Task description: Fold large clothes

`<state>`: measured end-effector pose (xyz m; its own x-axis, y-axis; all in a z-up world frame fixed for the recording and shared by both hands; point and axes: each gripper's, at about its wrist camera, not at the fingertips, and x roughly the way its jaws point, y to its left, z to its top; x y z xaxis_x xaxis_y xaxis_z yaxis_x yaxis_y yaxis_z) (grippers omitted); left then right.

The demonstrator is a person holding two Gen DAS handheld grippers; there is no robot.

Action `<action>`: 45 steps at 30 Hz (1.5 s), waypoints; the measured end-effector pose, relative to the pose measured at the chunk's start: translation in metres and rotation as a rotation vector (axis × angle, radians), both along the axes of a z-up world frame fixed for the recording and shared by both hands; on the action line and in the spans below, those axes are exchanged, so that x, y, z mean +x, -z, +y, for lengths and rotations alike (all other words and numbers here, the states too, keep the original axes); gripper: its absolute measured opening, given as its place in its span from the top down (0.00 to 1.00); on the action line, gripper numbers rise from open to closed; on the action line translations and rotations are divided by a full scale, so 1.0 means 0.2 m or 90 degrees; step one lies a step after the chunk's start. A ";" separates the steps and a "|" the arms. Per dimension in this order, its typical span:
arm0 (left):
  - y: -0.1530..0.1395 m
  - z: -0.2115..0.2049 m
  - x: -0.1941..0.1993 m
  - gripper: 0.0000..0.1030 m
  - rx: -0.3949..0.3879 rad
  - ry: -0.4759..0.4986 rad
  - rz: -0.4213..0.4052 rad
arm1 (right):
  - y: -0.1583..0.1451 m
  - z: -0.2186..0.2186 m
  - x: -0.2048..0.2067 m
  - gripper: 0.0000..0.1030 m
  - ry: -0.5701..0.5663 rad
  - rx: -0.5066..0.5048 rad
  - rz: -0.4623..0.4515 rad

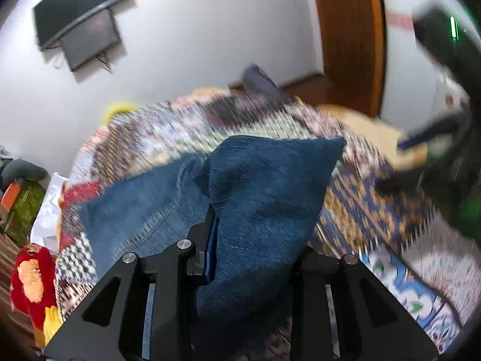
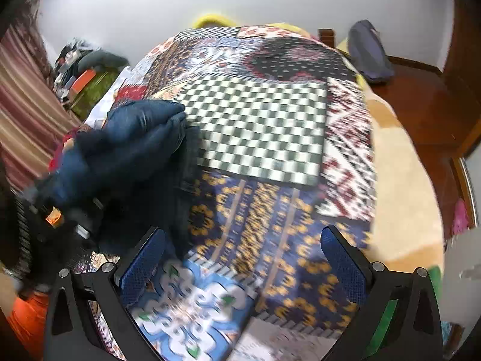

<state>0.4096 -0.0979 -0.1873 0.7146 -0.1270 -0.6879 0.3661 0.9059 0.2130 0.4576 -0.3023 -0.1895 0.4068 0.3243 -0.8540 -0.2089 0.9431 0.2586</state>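
Observation:
A pair of blue jeans (image 1: 156,198) lies on a bed with a patchwork cover (image 1: 270,126). My left gripper (image 1: 255,234) is shut on a bunched fold of the jeans, lifted above the bed; the denim hides its right finger. In the right wrist view the held jeans (image 2: 132,144) hang at the left with the left gripper (image 2: 60,210) under them, blurred. My right gripper (image 2: 243,258) is open and empty above the cover (image 2: 258,126), to the right of the jeans. It shows blurred in the left wrist view (image 1: 427,138).
A red and yellow plush toy (image 1: 33,282) sits at the bed's left edge. A dark bag (image 2: 369,54) lies at the bed's far right corner by a wooden door (image 1: 348,30). Two screens (image 1: 81,21) hang on the white wall. Clutter (image 2: 87,72) stands left of the bed.

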 end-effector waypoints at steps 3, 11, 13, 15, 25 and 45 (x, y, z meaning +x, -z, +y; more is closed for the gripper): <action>0.09 -0.04 -0.06 0.74 0.029 0.006 0.030 | -0.02 -0.05 -0.05 0.00 0.003 -0.001 -0.005; 0.13 0.02 -0.18 0.30 -0.033 0.003 0.103 | -0.04 -0.02 -0.12 0.00 -0.020 0.018 -0.013; 0.08 0.05 -0.24 0.25 -0.079 0.012 0.111 | -0.06 0.02 -0.13 0.00 -0.030 0.022 -0.015; 0.05 0.07 -0.28 0.22 -0.085 -0.003 0.108 | -0.06 0.06 -0.13 0.00 -0.041 0.025 -0.017; -0.20 0.52 -0.37 0.03 -0.094 -0.143 0.006 | -0.16 0.40 -0.13 0.00 -0.123 0.035 -0.055; 0.26 1.01 -0.31 0.00 -0.207 -0.274 0.128 | 0.32 0.48 0.07 0.00 -0.150 -0.012 0.053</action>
<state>0.3468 0.1033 -0.2393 0.6079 -0.0814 -0.7898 -0.0448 0.9896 -0.1365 0.4726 -0.2055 -0.2534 0.2505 0.3859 -0.8879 -0.4024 0.8757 0.2670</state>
